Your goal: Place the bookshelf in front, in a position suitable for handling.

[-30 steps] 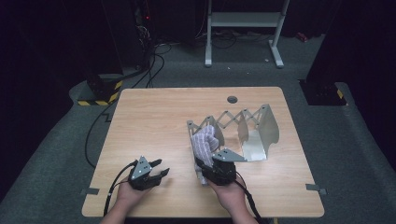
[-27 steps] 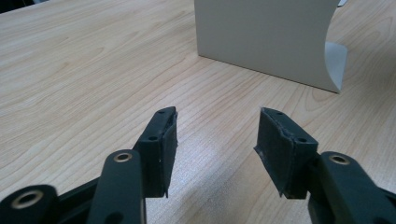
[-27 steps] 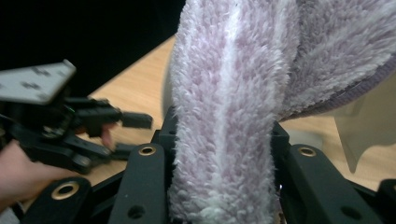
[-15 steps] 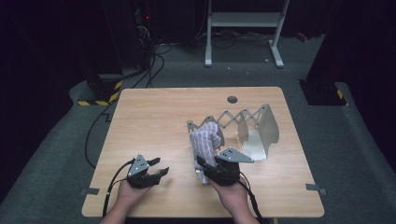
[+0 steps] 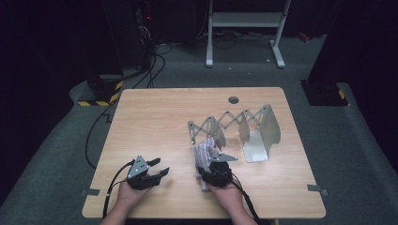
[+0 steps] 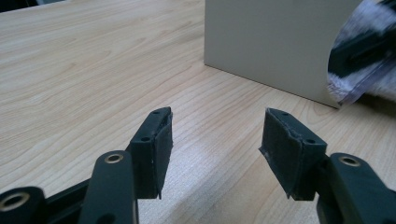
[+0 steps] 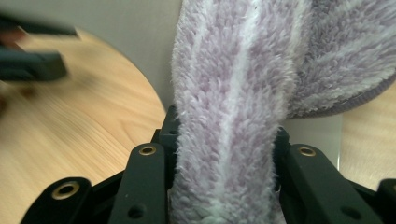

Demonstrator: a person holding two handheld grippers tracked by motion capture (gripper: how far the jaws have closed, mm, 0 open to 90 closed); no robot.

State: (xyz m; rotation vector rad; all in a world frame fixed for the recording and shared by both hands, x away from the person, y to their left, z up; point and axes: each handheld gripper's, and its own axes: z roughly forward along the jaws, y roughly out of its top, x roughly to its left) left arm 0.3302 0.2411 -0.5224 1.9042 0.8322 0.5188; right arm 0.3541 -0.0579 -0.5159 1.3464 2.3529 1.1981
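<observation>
A fluffy purple and white striped cloth (image 5: pixel 205 151) (image 7: pixel 233 93) lies in front of the near end of a grey folding metal rack (image 5: pixel 258 126). My right gripper (image 5: pixel 209 164) (image 7: pixel 224 140) is shut on the cloth's lower part, both pads pressed into the pile. My left gripper (image 5: pixel 159 167) (image 6: pixel 215 130) rests low over the bare wood to the left, open, with nothing between its fingers. Its jaws have just opened wider, then closed back slightly. In the left gripper view the cloth (image 6: pixel 355 88) hangs at the right edge beside a rack panel (image 6: pixel 266 42).
The wooden table (image 5: pixel 155 122) has a round cable hole (image 5: pixel 233 100) near its far edge. The rack stretches from the middle to the right. Cables (image 5: pixel 98 136) trail off the left side to the floor. A white stand (image 5: pixel 244 33) is behind the table.
My right gripper has come down toward the table with the cloth, which now sits lower before the rack. The left gripper stays in place with its jaws a little wider.
</observation>
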